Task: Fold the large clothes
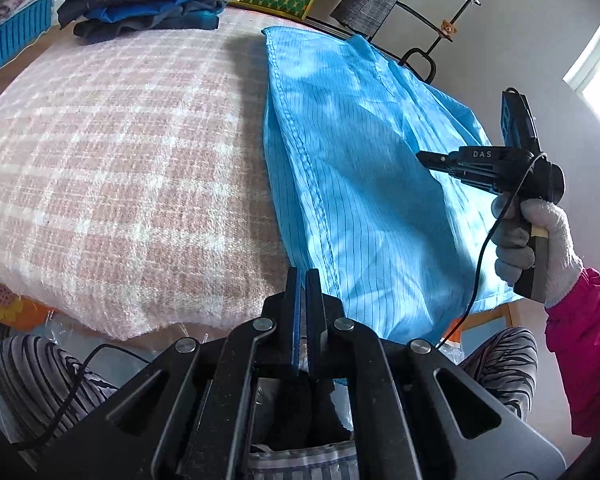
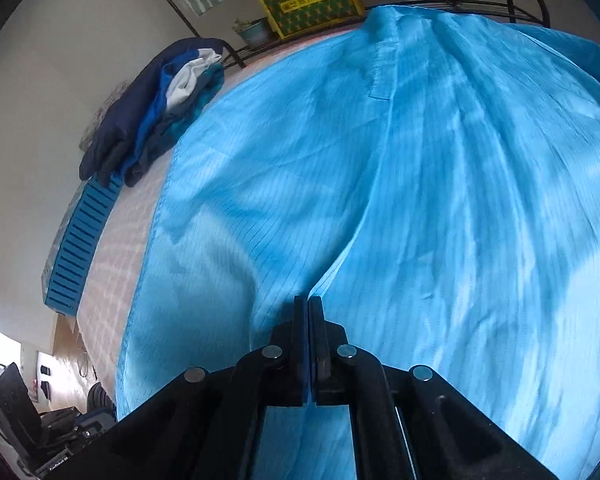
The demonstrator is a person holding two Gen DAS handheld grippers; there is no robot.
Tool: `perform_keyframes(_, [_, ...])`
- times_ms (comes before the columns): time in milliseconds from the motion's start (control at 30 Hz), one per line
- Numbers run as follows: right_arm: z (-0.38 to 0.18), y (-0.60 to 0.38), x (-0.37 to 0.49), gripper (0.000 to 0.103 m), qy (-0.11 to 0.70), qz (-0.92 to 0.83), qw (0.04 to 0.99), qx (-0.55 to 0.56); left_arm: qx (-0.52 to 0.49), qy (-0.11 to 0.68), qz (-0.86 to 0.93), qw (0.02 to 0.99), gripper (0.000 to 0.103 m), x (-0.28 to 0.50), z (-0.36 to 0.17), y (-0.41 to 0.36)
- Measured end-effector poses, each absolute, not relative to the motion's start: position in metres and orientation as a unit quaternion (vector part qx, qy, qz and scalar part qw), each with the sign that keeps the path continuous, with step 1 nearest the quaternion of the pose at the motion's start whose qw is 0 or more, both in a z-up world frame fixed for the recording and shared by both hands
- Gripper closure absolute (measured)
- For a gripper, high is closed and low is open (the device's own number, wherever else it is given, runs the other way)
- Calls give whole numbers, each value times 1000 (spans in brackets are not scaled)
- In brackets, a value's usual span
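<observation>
Blue garment (image 2: 420, 200) is pinched in the right tongs (image 2: 309, 312); left tongs (image 1: 302, 280) clenched, nothing gripped.

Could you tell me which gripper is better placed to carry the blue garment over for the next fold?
The right gripper: its jaws are shut on the blue garment. The left gripper sits at the garment's near edge over the checked blanket, apparently holding nothing.

Daylight from a bright, overexposed window (image 1: 596, 56) at the right edge lights both fisheye views. Soft mottled shadows fall across the shiny blue garment (image 2: 420, 200), which looks slightly motion-blurred. Edges curve strongly into dark corners.
</observation>
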State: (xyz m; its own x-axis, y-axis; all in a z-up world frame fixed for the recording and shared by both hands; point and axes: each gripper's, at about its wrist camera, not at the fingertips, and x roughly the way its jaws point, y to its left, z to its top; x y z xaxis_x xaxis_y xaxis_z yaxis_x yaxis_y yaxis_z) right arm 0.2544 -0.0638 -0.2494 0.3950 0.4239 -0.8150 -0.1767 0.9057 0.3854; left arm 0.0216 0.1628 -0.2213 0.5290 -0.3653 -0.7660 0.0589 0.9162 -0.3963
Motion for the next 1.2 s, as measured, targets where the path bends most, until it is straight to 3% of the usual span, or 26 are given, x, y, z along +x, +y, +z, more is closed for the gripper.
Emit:
perform_keyframes(133, [-246, -84, 246, 96, 529, 173, 820, 135, -188, 467, -136, 853, 103, 35, -220, 171])
perform_keyframes(233, [-235, -85, 230, 76, 519, 170, 830, 109, -209, 483, -147, 838, 100, 49, -224, 175])
perform_keyframes(333, [-224, -75, 212, 75, 508, 184, 837, 80, -217, 486, -154, 832, 92, 56, -230, 175])
perform_keyframes(533, [-229, -35, 204, 75, 511, 229, 828, 42, -174, 494, -101, 846, 98, 73, -241, 166])
perform_keyframes(633, [-246, -17, 215, 75, 528, 228, 817, 32, -230, 481, -84, 842, 98, 77, -244, 185])
perform_keyframes(700, [-254, -11, 217, 75, 535, 225, 814, 27, -265, 476, -91, 833, 91, 80, -244, 194])
perform_keyframes(767, [-252, -8, 217, 75, 533, 224, 816, 19, -280, 473, -106, 829, 56, 85, -244, 197])
perform_keyframes(833, [-250, -8, 219, 74, 537, 227, 812, 17, -285, 469, -113, 828, 50, 90, -247, 195])
perform_keyframes(900, [-250, -8, 222, 74, 545, 232, 805, 22, -284, 465, -116, 830, 50, 98, -248, 191])
perform_keyframes(933, [-250, -9, 223, 73, 548, 234, 802, 27, -289, 465, -121, 828, 59, 102, -249, 189])
perform_keyframes(967, [-250, -10, 224, 72, 551, 236, 800, 32, -299, 471, -132, 819, 83, 108, -252, 186])
perform_keyframes(1000, [-251, -11, 226, 71, 554, 238, 797, 37, -310, 480, -144, 808, 97, 114, -257, 184])
perform_keyframes(1100, [-249, -12, 232, 71, 566, 235, 788, 55, -313, 461, -151, 816, 102, 116, -254, 176])
perform_keyframes(1200, [-229, -9, 245, 62, 554, 240, 794, 78, -295, 437, -155, 836, 102, 111, -239, 167])
